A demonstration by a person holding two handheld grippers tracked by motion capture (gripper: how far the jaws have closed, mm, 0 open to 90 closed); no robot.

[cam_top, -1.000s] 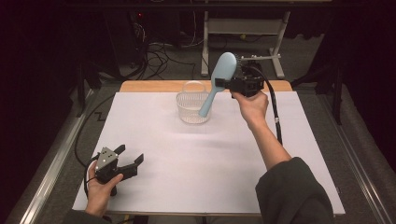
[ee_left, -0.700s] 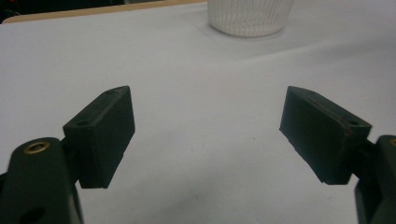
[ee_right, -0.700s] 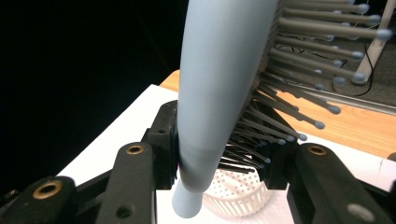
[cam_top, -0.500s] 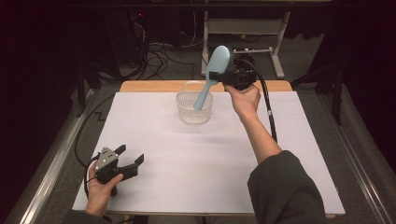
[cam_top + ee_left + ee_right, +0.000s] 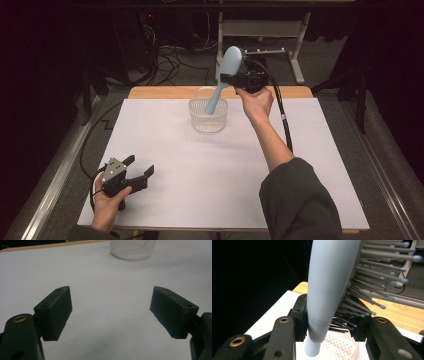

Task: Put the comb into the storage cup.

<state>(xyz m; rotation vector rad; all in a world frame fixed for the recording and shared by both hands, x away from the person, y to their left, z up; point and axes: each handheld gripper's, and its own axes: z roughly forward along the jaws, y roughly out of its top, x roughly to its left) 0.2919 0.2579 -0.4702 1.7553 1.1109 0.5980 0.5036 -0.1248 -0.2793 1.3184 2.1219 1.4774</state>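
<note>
right claw (image 5: 231,78): clamped on light blue hairbrush (image 5: 223,75), handle down over clear basket (image 5: 208,115)
left claw (image 5: 141,170): wide open, empty, low over white surface (image 5: 200,170)

Over the last second the right gripper (image 5: 231,79) rose and drew back toward the table's far edge, carrying the light blue hairbrush (image 5: 223,79) with it. The hairbrush swung from a low slant beside the clear basket (image 5: 207,120) to a steeper, more upright tilt, its head lifted past the far edge and its handle tip brought over the basket's opening. The person's right forearm (image 5: 270,142) stretched farther forward with it.
</note>
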